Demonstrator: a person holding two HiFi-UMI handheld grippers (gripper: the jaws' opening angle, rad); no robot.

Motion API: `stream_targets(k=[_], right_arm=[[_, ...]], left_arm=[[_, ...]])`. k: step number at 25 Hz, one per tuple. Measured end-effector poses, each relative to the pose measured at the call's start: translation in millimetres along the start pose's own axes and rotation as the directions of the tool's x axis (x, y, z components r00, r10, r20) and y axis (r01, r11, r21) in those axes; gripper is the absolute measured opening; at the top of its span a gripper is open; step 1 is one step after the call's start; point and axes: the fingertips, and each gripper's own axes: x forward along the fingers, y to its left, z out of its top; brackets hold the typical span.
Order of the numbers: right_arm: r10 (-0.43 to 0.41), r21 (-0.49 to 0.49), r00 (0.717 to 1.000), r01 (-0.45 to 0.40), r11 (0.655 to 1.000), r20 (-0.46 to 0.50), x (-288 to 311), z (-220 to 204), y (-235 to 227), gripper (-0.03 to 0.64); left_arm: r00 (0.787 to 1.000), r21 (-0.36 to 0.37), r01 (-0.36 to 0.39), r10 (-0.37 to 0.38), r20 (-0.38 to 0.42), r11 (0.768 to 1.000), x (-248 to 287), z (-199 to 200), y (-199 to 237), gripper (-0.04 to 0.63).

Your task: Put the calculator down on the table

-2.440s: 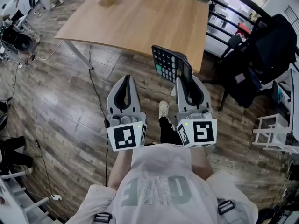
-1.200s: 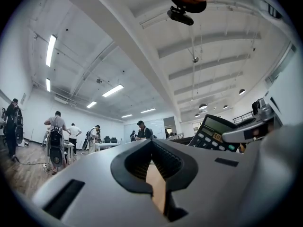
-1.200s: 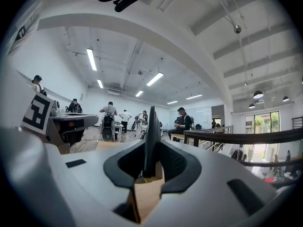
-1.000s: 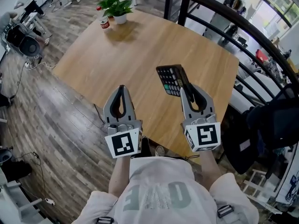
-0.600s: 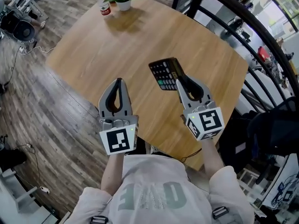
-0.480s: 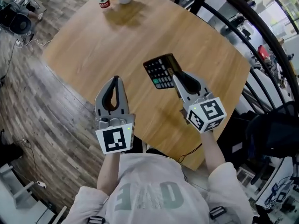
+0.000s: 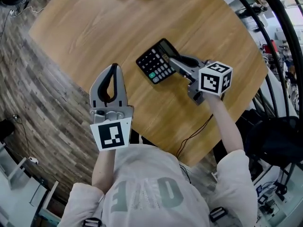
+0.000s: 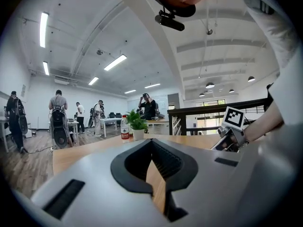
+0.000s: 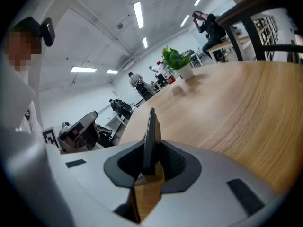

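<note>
The black calculator (image 7: 155, 63) lies keys-up and nearly flat, low over the wooden table (image 7: 90, 27); whether it touches the top I cannot tell. My right gripper (image 7: 174, 60) comes in from the right, rolled onto its side, and is shut on the calculator's right edge. In the right gripper view the calculator (image 9: 151, 124) shows edge-on, clamped between the dark pads. My left gripper (image 7: 113, 68) hovers near the table's front-left edge, shut with nothing in it. Only the table shows past its closed tips in the left gripper view.
A potted plant (image 8: 138, 126) and a bottle (image 8: 124, 127) stand at the table's far end. A black railing (image 7: 279, 18) runs along the right side. A cable (image 7: 193, 135) hangs below the near table edge. Several people stand in the background.
Both grippers have moved forward over the table and sunk. The right one rolled over, bringing the calculator from upright to nearly flat just above the top.
</note>
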Motion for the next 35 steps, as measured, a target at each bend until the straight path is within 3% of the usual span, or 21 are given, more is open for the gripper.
stream_targets(k=[8,14,19,21,24,30,32,35], right_arm=[[0.070,0.100,0.995,-0.062,0.993,-0.072,13.6,-14.4,-6.8,0.084],[0.033,0.048,0.992,-0.027,0.998,-0.123,19.3,-21.8,-18.4,0.097],[-0.117,-0.114,0.986,0.104,0.988,-0.122,22.2,-15.9,-31.4,0.133],[-0.181,-0.183,0.977,0.158,0.970,-0.114,24.3,-15.4,-34.9,0.152],[-0.289,-0.243,0.953,0.261,0.934,-0.087,18.5,-12.6,-48.4,0.239],[-0.427,-0.284,0.900,0.433,0.855,0.088,-2.6,35.1,-44.2,0.259],[-0.461,-0.312,0.866,0.501,0.807,0.195,-21.4,62.3,-32.1,0.258],[-0.499,-0.319,0.782,0.613,0.723,0.373,-62.7,100.9,-0.3,0.256]], left_arm=[[0.999,-0.022,-0.015,0.015,-0.043,1.000,7.7,-14.6,0.6,0.009],[0.998,-0.033,-0.005,0.003,-0.065,0.999,14.8,-28.8,-2.1,0.008],[0.998,-0.023,0.015,-0.016,-0.065,1.000,22.8,-28.9,-8.2,0.008],[0.998,-0.016,0.019,-0.020,-0.064,1.000,22.2,-30.8,-8.2,0.009],[0.999,-0.011,0.016,-0.016,-0.050,1.000,20.2,-27.6,-11.3,0.008],[0.999,0.004,-0.003,0.003,0.032,1.000,3.8,-4.1,9.5,0.009],[0.997,0.012,-0.006,0.005,0.071,1.000,-2.8,9.9,11.9,0.008],[0.991,0.020,-0.013,0.011,0.132,1.000,-16.9,38.1,9.7,0.008]])
